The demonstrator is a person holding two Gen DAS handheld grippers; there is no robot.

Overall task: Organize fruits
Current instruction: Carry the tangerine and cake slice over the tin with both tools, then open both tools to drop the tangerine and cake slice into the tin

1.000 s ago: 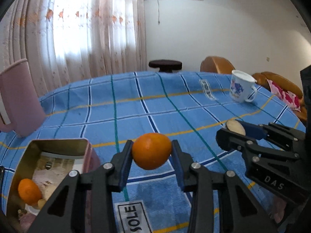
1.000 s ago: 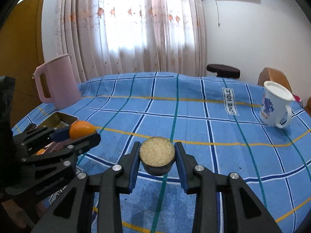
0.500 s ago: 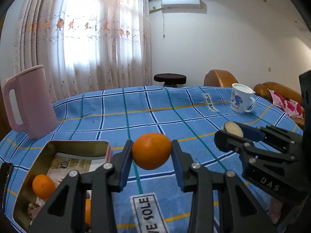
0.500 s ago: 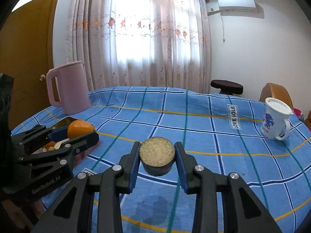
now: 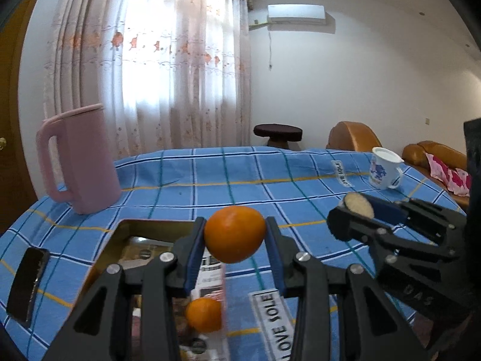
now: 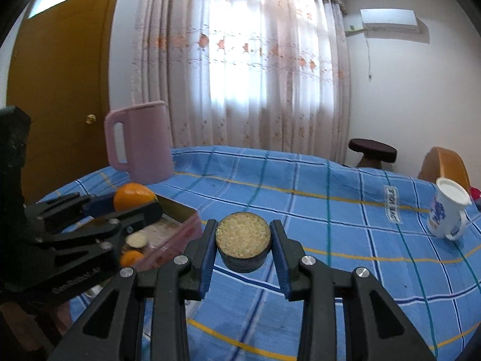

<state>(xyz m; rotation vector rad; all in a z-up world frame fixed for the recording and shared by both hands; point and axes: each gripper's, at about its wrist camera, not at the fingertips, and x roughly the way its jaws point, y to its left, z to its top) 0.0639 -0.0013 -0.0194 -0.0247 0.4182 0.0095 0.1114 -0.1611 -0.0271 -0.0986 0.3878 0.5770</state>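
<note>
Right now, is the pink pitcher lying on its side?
No, the pink pitcher stands upright on the blue checked tablecloth, handle to the left.

A home living room: sheer floral curtains [image 5: 150,75] cover a bright window, with a wall air conditioner [image 5: 296,15] at right. A blue checked tablecloth [image 5: 240,174] covers the near table; a leather sofa [image 5: 433,153] sits far right.

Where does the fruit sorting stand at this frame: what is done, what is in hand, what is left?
Done: one orange already lies in the tin box. In hand: the left gripper holds another orange above the box's near edge; the right gripper holds a round dark puck with a grainy top. Left: both still need setting down.
</note>
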